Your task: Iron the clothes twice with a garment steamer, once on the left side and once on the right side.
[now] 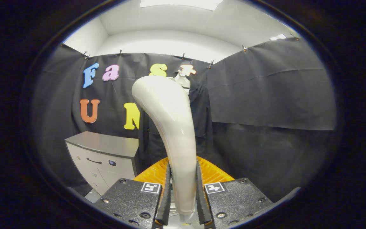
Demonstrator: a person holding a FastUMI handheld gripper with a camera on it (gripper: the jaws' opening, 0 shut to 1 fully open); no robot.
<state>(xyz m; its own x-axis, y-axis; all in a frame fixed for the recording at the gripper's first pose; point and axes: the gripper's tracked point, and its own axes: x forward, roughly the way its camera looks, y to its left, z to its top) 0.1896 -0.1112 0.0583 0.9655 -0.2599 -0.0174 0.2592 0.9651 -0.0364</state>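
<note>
Gripper (183, 194) clamped on the steamer (170, 127), both fingers (167, 197) pressed against the sides of its lower handle. Steamer held upright between the fingers, pale and glossy, rising and curving over to the left at its rounded head. Dark garment (202, 111) hung on a hanger (183, 79) against the booth's cloth wall, well beyond the steamer and partly hidden behind it. Grey cabinet (103, 159) stood to the left of the garment, with a dark handle on its drawer front. Orange ribbed piece (213, 173) seen just behind the fingers, on both sides of the steamer's handle. Could not tell whether the steamer's head touched the garment; looked apart from it.
</note>
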